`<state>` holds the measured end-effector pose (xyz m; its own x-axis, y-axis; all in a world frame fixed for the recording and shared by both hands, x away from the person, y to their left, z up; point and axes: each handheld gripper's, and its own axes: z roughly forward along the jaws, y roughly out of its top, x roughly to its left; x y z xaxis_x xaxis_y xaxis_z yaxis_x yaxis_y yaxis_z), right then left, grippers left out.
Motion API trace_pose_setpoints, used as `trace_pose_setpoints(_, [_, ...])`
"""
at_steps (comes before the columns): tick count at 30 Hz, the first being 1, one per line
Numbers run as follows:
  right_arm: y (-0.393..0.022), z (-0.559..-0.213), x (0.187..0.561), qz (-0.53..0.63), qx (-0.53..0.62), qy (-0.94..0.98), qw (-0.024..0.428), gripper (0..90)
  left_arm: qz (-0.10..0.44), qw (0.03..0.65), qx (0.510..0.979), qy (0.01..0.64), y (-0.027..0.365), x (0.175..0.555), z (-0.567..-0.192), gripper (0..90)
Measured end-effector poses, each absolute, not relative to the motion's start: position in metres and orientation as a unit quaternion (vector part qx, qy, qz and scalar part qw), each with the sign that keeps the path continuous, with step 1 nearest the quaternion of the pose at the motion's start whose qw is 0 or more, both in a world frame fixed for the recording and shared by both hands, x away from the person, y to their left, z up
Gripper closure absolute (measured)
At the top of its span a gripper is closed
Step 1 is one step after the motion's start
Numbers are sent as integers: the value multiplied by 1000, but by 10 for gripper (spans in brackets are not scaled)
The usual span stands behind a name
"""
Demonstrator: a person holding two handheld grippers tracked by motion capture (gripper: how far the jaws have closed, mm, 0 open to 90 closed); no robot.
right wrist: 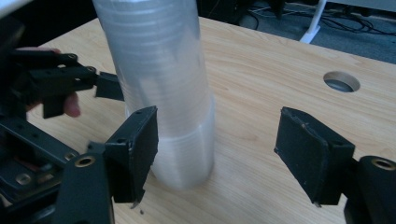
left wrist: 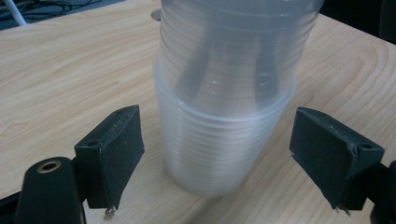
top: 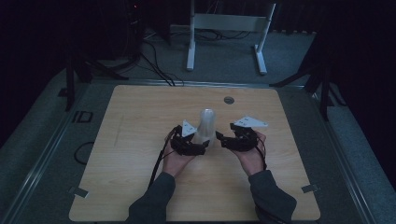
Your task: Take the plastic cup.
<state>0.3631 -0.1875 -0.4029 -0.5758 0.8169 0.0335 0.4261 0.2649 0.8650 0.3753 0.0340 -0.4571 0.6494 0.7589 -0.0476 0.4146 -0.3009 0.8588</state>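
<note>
A tall stack of clear plastic cups (top: 206, 125) stands upright on the wooden table (top: 140, 140), a little right of its middle. My left gripper (top: 204, 145) is open at the stack's base. In the left gripper view the stack (left wrist: 224, 116) stands between the two black pads of the left gripper (left wrist: 217, 154), with a gap on each side. My right gripper (top: 219, 139) is open just right of the stack. In the right gripper view the stack (right wrist: 163, 84) rises behind the left jaw of the right gripper (right wrist: 217, 154), well apart from the other jaw. The left gripper (right wrist: 105, 86) reaches the stack from the far side.
A round cable hole (top: 228, 100) sits in the table behind the stack, also visible as a cable hole (right wrist: 342, 82) ahead of the right gripper. A white stand (top: 224, 23) and cables lie on the floor beyond the table. Dark surroundings ring the table.
</note>
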Motion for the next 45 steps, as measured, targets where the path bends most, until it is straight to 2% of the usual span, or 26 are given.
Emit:
trace_pose_setpoints(20, [-164,-394,374,464,392,766,209,281,200,472,774,372,22,382,-462,170])
trace_pose_setpoints(24, [-160,-393,375,466,390,766,209,281,203,475,770,375,23,382,-463,204])
trace_pose_setpoints(45, [-146,-386,383,471,373,769,218,285,216,478,768,366,23,380,-467,215])
